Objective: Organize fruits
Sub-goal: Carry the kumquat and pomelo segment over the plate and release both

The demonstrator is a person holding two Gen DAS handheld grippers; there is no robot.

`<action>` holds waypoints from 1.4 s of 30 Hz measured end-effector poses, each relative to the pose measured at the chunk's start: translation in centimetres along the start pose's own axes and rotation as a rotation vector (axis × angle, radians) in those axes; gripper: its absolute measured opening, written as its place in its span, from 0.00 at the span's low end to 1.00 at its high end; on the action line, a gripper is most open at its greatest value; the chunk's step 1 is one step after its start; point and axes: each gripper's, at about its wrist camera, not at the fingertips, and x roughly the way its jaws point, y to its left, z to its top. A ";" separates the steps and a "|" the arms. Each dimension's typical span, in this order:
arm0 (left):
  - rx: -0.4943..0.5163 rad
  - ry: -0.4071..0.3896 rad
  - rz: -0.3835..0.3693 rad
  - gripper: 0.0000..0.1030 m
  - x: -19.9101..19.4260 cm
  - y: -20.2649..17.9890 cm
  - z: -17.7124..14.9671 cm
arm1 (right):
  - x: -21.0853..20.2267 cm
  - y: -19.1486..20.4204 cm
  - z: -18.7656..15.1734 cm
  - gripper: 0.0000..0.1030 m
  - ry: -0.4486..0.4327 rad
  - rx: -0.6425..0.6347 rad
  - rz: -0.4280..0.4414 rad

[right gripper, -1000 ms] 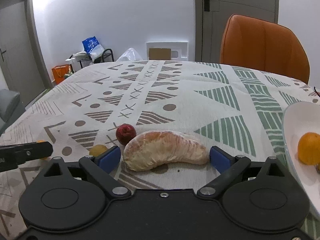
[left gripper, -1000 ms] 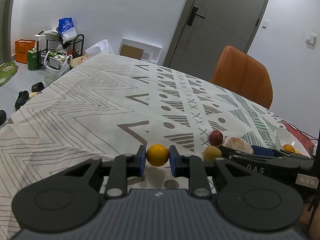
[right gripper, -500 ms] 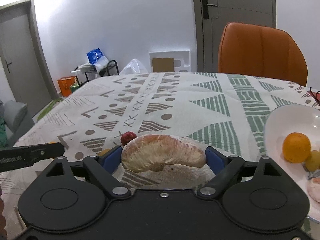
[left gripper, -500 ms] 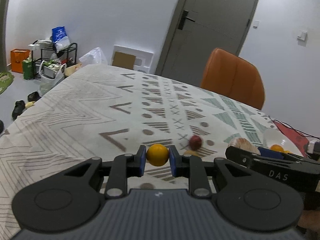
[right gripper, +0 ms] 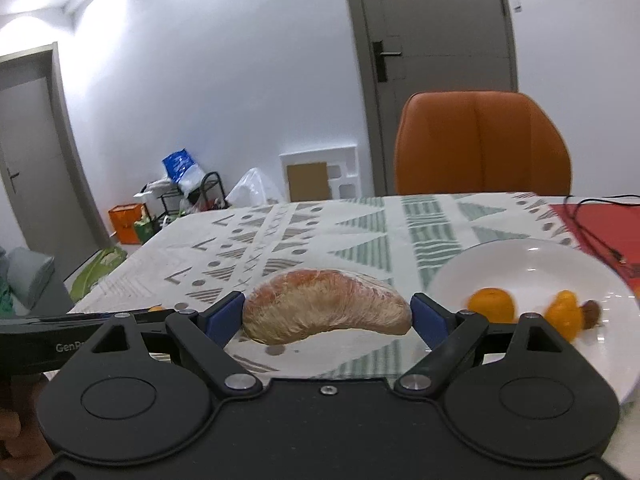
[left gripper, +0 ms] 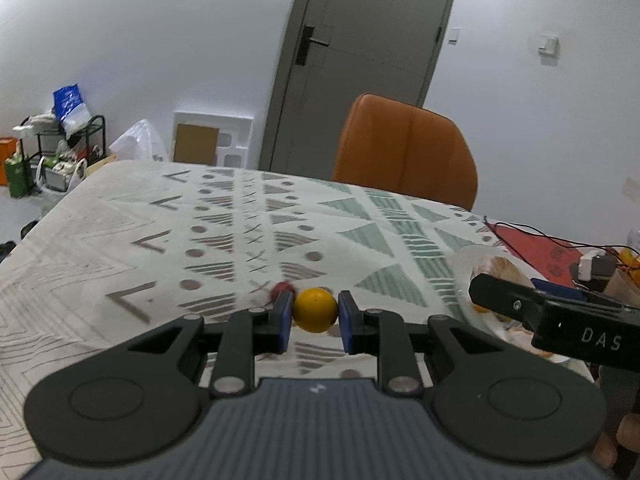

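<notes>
While both fruits had risen off the tabletop [left gripper: 120, 240] since a second before, the left hand-held gripper [left gripper: 315, 316] clasped the yellow fruit [left gripper: 315, 309]; the right hand-held gripper [right gripper: 327, 316] carried the pomelo segment [right gripper: 326, 305] nearer the white plate [right gripper: 532, 264], so placement looked next.

Hidden and blurred bits
The red fruit [left gripper: 281, 290] sat smeared behind a blue pad; the plate [right gripper: 624, 344] ran off the frame's right edge.

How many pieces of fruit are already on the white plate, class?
3 visible: an orange left, a second orange fruit right of it, a small brown fruit touching that one. Motion blur and the tongs may hide others.
</notes>
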 end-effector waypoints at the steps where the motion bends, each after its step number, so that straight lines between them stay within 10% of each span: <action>1: 0.007 -0.003 -0.006 0.22 -0.1 -0.4 0.0 | -0.3 -0.4 0.0 0.84 -0.005 0.003 -0.006; 42: 0.194 0.015 -0.143 0.22 4.1 -13.6 -0.8 | -6.7 -15.5 -3.1 0.84 -0.097 0.204 -0.203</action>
